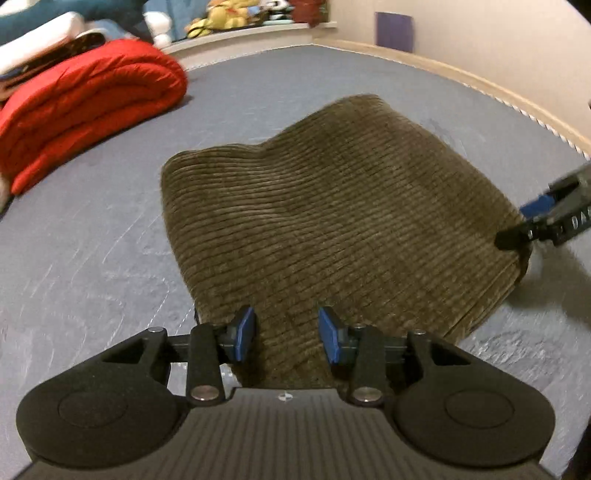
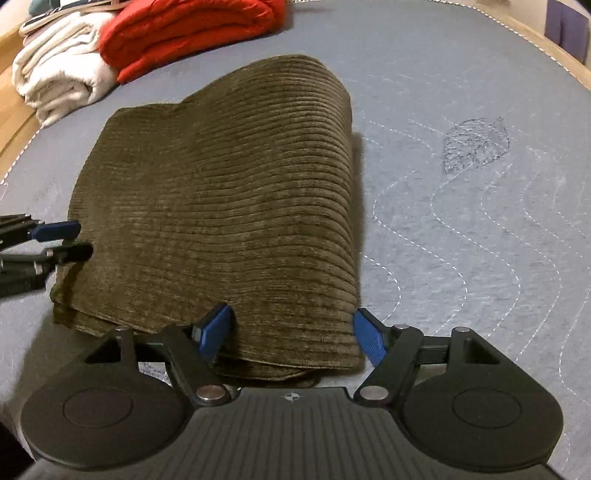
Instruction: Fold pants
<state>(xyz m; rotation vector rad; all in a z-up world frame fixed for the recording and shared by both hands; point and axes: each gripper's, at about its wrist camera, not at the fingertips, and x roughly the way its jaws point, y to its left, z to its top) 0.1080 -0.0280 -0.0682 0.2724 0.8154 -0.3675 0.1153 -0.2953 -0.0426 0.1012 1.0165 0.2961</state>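
Pants (image 2: pixel 221 206): olive-brown wide-rib corduroy, folded into thick rectangular bundle, several layers stacked. Lies flat on grey-blue quilted mattress (image 2: pixel 461 221). Ribs run across top face. Far end humps up slightly; near edge shows layered hems, lower layers peeking out beneath top fold.

- The folded olive-brown corduroy pants (image 2: pixel 221 206) lie on a grey-blue quilted mattress (image 2: pixel 480 229).
- The right gripper (image 2: pixel 291 332), with blue pads, stands open over the near edge of the pants, pads apart from the cloth.
- The left gripper (image 2: pixel 70 240) shows at the pants' left edge.
- A folded red quilt (image 2: pixel 184 33) and cream towels (image 2: pixel 62 74) lie beyond.
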